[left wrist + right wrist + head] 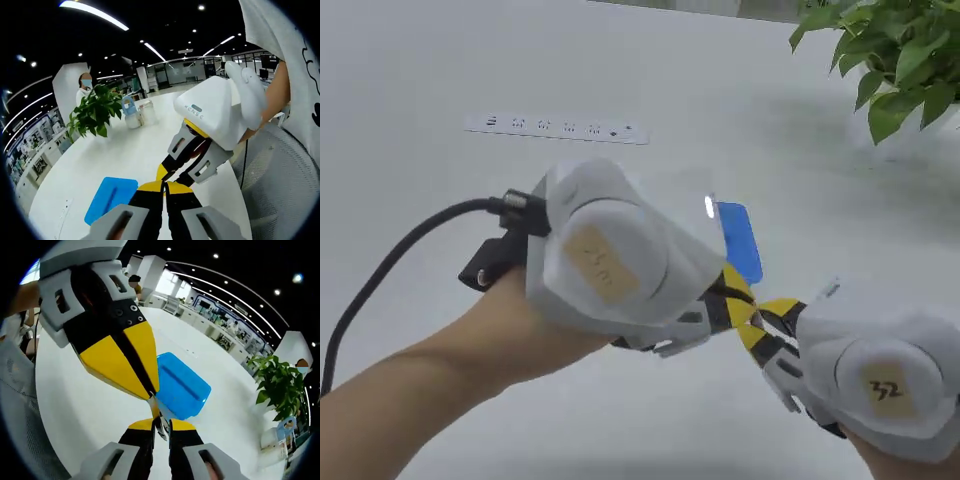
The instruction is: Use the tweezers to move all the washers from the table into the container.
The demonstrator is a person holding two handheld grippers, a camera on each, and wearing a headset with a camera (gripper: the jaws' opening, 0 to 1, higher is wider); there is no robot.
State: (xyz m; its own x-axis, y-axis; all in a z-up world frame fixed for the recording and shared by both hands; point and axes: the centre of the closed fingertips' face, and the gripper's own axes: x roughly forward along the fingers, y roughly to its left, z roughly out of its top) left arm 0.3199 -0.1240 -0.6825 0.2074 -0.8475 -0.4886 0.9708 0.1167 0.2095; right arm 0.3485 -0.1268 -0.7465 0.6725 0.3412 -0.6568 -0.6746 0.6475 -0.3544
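Blue plastic container (181, 386) sits on the white table (620, 60), just beyond the spot where both grippers meet. Its shallow, round-cornered well looks bare, so by my read no washer is in yet and the whole job lies ahead. Left gripper (164, 187): yellow-tipped jaws pressed together. Right gripper (161, 426): jaws nearly closed, nipping a thin pale strip (156, 409) that runs up to the left one's tip. It's probably the tweezers, but too small to be sure. Tabletop is smooth and matte, and the gripper bodies are hard and glossy.
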